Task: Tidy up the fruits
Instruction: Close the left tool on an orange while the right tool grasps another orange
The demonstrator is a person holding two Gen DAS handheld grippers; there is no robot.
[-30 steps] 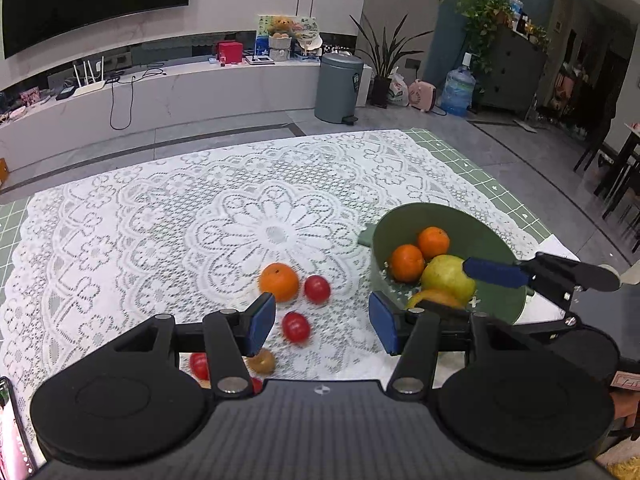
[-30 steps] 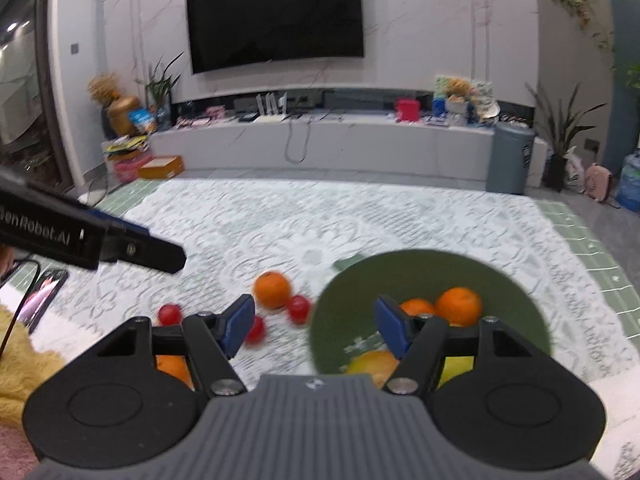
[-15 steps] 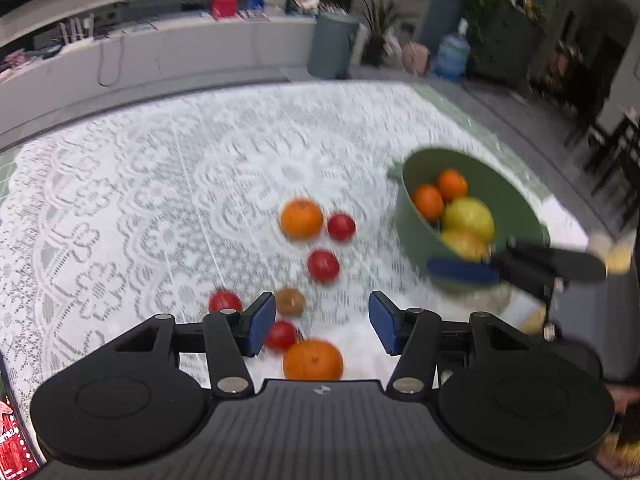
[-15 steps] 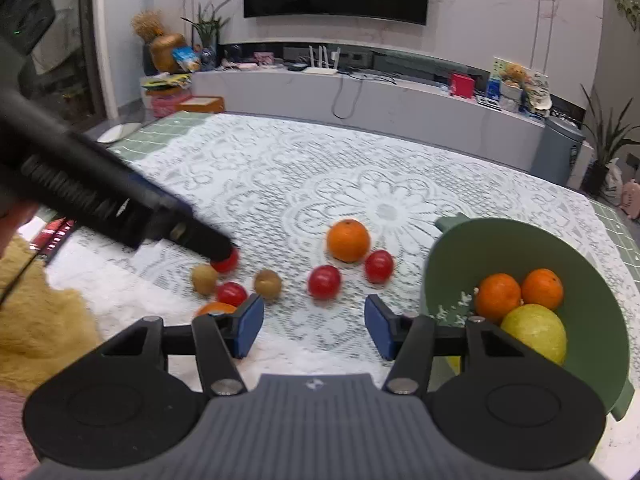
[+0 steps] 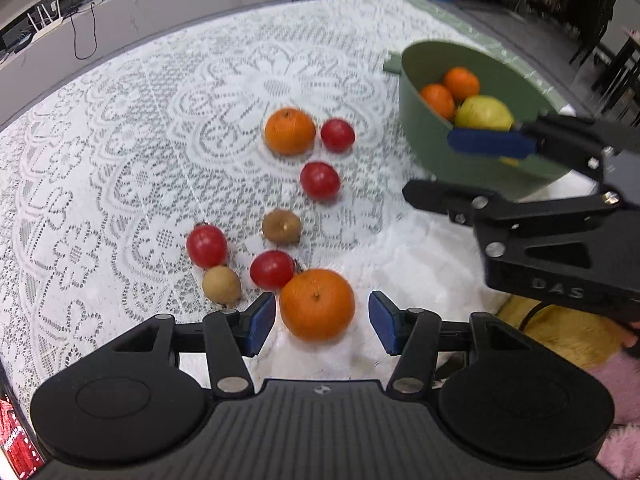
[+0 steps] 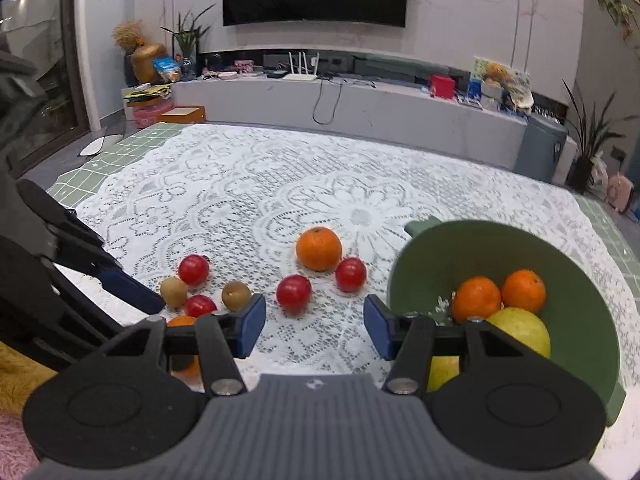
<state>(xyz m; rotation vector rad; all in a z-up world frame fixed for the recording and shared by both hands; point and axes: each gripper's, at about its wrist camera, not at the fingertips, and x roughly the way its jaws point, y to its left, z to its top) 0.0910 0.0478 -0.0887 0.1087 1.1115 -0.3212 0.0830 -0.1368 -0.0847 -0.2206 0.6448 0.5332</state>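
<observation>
My left gripper (image 5: 322, 322) is open and tilted down over the near edge of the lace cloth. A large orange (image 5: 317, 304) lies between its blue pads with a gap on each side. Beyond it lie another orange (image 5: 289, 131), several red round fruits (image 5: 320, 181) and two brown ones (image 5: 281, 227). The green bowl (image 5: 416, 128) at the right holds two oranges (image 6: 476, 298) and a yellow-green fruit (image 6: 520, 330). My right gripper (image 6: 315, 326) is open over bare cloth, just left of the bowl (image 6: 420, 264), with nothing between its fingers.
A yellow fluffy cloth (image 5: 560, 332) and pink fabric lie off the table's near right corner. A phone (image 5: 12, 440) shows at the lower left. The left gripper's arm (image 6: 60, 280) fills the left side of the right wrist view.
The left gripper sank and tipped downward, so the near orange now sits between its fingers. The right gripper's jaws narrowed and it shifted to hover beside the bowl.
</observation>
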